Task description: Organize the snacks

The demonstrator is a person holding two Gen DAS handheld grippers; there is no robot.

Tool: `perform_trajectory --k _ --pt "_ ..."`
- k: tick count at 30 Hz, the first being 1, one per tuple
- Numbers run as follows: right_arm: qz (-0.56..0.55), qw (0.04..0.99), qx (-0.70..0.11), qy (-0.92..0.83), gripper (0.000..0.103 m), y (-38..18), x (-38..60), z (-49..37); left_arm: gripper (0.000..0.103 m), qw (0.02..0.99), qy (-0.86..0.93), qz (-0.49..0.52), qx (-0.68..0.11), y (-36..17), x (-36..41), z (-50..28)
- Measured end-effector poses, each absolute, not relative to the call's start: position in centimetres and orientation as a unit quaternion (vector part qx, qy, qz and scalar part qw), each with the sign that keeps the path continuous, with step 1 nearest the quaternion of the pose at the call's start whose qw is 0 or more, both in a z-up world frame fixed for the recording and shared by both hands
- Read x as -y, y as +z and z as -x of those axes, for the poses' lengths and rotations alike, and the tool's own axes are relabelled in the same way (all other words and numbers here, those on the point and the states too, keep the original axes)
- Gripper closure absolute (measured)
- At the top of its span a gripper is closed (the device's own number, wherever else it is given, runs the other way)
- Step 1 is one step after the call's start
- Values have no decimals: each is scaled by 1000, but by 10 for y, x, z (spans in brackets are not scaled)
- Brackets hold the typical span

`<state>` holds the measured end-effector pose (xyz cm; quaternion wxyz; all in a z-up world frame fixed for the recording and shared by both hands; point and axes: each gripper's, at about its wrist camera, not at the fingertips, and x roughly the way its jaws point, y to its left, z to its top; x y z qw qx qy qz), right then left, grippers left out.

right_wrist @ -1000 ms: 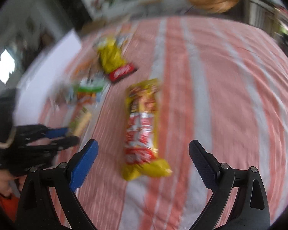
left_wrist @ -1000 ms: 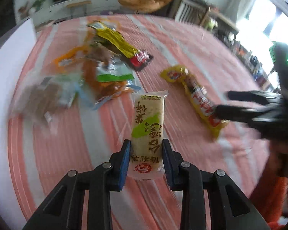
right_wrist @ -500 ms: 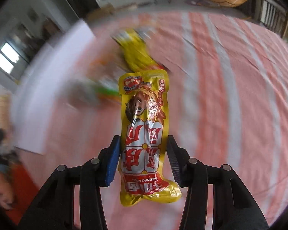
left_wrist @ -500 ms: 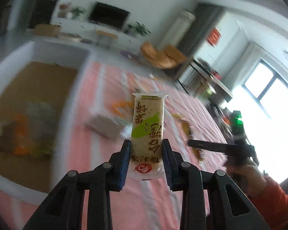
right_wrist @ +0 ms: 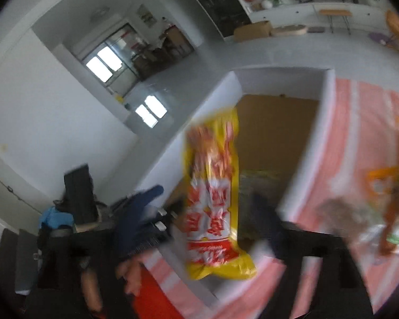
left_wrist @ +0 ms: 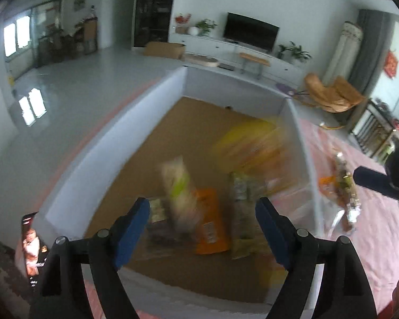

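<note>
My left gripper (left_wrist: 202, 228) hangs over a white-walled box with a brown floor (left_wrist: 135, 138). Its jaws are opening and nothing is between them. The white-and-green cracker pack (left_wrist: 178, 186) is a blur just beyond the blue pads, dropping onto several snack packs in the box. In the right wrist view, the right gripper (right_wrist: 202, 226) is blurred at the box's near wall (right_wrist: 173, 143). Its jaws are opening, with the pads clear of the yellow-and-red snack pack (right_wrist: 212, 199) loose between them. That yellow pack (left_wrist: 250, 143) shows as a streak inside the box.
A pile of snack packs (left_wrist: 340, 186) lies on the pink striped cloth (left_wrist: 372, 228) right of the box. A phone (left_wrist: 32, 244) lies at the box's near left corner. A hand and red sleeve (right_wrist: 146, 287) are low in the right wrist view.
Both grippers swung from the striped cloth over to the box. The left one let go of the cracker pack; the right one picked up the yellow pack, carried it, then released it.
</note>
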<state>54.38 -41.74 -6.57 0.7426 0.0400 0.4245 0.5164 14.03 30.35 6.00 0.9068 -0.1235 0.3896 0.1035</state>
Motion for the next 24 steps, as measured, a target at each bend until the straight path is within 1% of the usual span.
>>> perform_trajectory --k 2,5,7,9,10,12,14,16,17,19,22,24 --pt "-39 749 -415 516 11 -73 415 -538 22 909 104 131 -381 55 -301 -134" --pt "-19 776 -379 504 11 -85 445 -533 22 917 89 143 -362 56 -283 -121" --pt "13 801 -353 483 11 -93 472 -533 22 925 47 147 -348 63 -254 -106" --pt "56 834 -334 437 11 -117 521 -535 21 930 -11 140 -338 68 -214 -93" --pt "74 846 -331 412 11 -131 544 -537 19 932 -39 133 -336 69 -193 -88" --pt "105 865 -334 360 11 -160 588 -546 9 930 -96 116 -337 70 -151 -78" --pt "133 879 -343 304 11 -187 631 -554 2 916 -162 104 -352 58 -99 -78" --pt "149 887 -361 244 11 -213 681 -560 2 892 -215 90 -388 34 -53 -84" --pt "145 891 -366 225 11 -218 700 -561 2 880 -227 73 -410 15 -28 -91" --pt "134 897 -372 196 11 -226 730 -562 2 876 -223 38 -425 -13 -1 -98" --pt "115 905 -376 161 11 -234 761 -555 2 883 -174 -14 -435 -44 12 -121" --pt "103 906 -381 150 11 -237 774 -553 2 887 -149 -25 -436 -55 11 -128"
